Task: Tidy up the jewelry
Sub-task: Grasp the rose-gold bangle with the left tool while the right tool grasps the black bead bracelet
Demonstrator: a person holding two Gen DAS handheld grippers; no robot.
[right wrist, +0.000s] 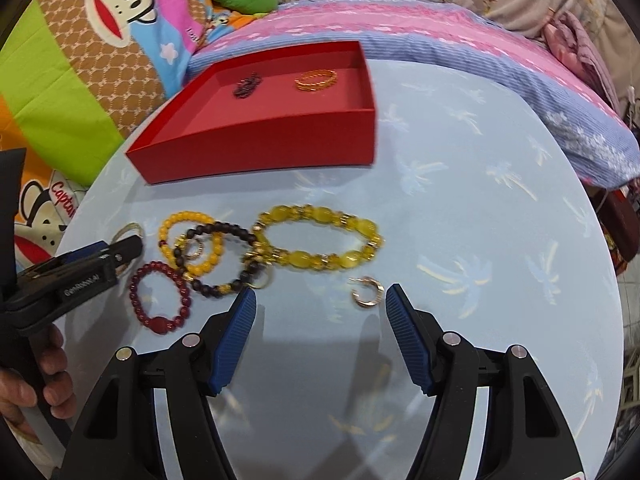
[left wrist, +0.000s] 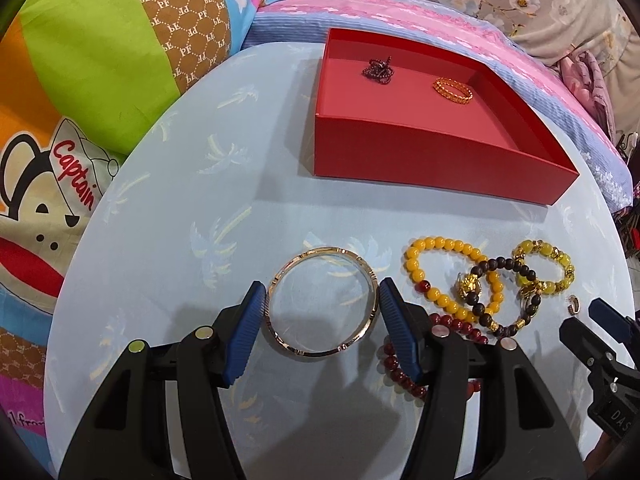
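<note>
1. One round table (left wrist: 168,216), covered in pale blue cloth with a palm print, carried everything.
2. One shallow red box (left wrist: 432,168) sat at its far side and held two pieces: a dark bead cluster (left wrist: 377,71) and a gold ring-shaped bracelet (left wrist: 453,89).
3. Two grippers: the left gripper (left wrist: 322,300) stood spread around one silver bangle (left wrist: 323,301), pads just beside its rim; the right gripper (right wrist: 320,300) was parted over bare cloth.
4. Four beaded bracelets lay loose: orange (right wrist: 191,240), dark brown (right wrist: 224,258), yellow (right wrist: 320,240) and red (right wrist: 160,300).
5. One small gold hoop (right wrist: 366,290) lay flat and clear only in the right wrist view; the whole bangle showed only in the left.
</note>
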